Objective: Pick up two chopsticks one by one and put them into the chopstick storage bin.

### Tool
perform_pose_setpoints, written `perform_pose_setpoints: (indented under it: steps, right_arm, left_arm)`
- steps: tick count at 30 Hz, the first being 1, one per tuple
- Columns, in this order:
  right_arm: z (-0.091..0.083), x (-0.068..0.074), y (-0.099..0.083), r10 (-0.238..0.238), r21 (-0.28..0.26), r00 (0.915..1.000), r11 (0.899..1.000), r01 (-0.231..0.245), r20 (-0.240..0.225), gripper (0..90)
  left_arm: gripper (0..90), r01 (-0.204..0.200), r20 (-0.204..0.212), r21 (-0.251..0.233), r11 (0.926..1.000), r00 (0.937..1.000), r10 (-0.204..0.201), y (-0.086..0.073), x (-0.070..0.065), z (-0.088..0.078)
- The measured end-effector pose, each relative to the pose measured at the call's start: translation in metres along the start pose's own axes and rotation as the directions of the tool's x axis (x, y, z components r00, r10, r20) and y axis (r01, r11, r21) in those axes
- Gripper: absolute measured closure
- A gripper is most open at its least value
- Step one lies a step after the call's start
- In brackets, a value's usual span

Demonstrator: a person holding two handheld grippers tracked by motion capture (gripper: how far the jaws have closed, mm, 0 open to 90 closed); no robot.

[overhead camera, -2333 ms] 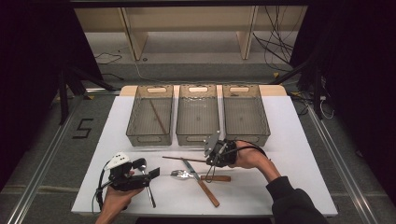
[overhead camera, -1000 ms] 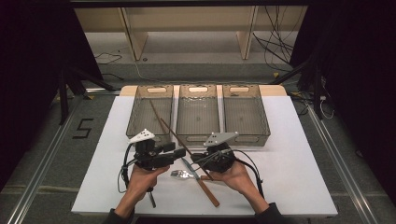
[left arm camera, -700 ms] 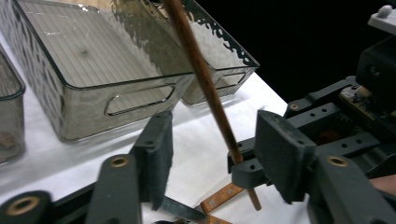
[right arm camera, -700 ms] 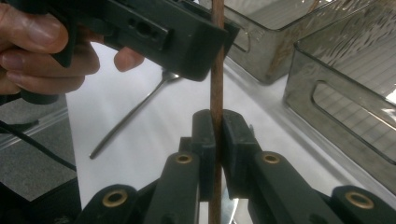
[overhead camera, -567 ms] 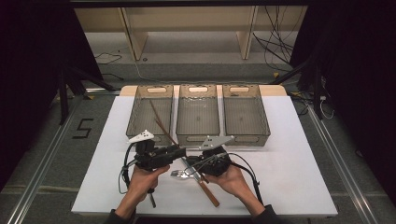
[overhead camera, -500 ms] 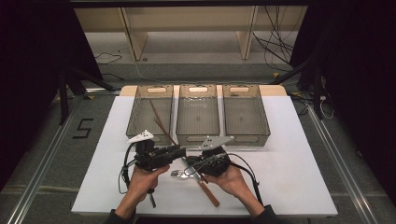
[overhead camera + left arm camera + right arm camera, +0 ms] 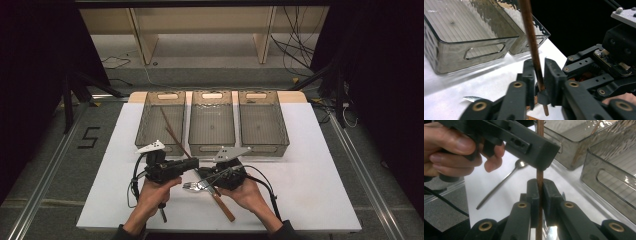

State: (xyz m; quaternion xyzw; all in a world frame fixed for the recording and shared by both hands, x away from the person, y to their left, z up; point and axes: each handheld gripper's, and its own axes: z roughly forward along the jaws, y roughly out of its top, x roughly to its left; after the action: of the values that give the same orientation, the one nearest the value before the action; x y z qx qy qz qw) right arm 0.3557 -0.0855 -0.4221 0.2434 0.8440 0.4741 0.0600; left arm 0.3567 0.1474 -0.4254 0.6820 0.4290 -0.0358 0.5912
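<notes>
Chopstick (image 7: pixel 175 137) held by us near the table's (image 7: pixel 320 165) front edge, right gripper (image 7: pixel 212 176) clamped on it, left gripper (image 7: pixel 195 163) just closing around it; left bin (image 7: pixel 145 117) holds its mate. Knife (image 7: pixel 220 202) and spoon (image 7: pixel 192 186) remain unsorted.

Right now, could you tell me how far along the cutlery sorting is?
Done: one brown stick appears to lean in the left bin. In hand: the right tongs clamp a second stick, and the left tongs have just been closing around it, one pad seemingly not yet touching. Left: binning that stick, plus the fork, knife and spoon lying on the table.
</notes>
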Motion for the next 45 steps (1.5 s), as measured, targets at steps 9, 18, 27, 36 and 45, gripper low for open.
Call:
perform_pose_setpoints:
  steps: [9, 18, 27, 36, 45]
  right_arm:
    - [-0.002, 0.0, -0.001, -0.001, -0.006, 1.0, 1.0, 0.001, 0.007, 79.1]
    - [-0.024, -0.006, -0.013, 0.007, 0.008, 0.999, 1.0, -0.008, 0.044, 48.5]
    - [-0.04, -0.013, -0.036, 0.03, 0.007, 0.9974, 1.0, -0.031, 0.065, 34.2]
    - [-0.047, -0.017, -0.045, 0.058, -0.01, 0.9948, 0.998, -0.057, 0.084, 28.5]
    - [-0.053, -0.02, -0.051, 0.078, -0.03, 0.994, 0.997, -0.076, 0.076, 23.1]
  left_arm:
    - [84.5, 0.013, 0.035, 0.004, 0.9999, 0.9993, -0.013, 0.003, 0.002, -0.003]
    - [84.6, -0.026, -0.023, -0.019, 0.9995, 0.9994, 0.025, 0.019, 0.009, -0.018]
    - [84.4, -0.075, -0.085, -0.014, 0.9971, 0.9937, 0.073, 0.056, 0.017, -0.039]
    - [84.4, -0.08, -0.142, -0.026, 0.9965, 0.987, 0.076, 0.093, 0.028, -0.053]
    - [84.4, -0.053, -0.199, -0.04, 0.9978, 0.9791, 0.045, 0.124, 0.048, -0.06]
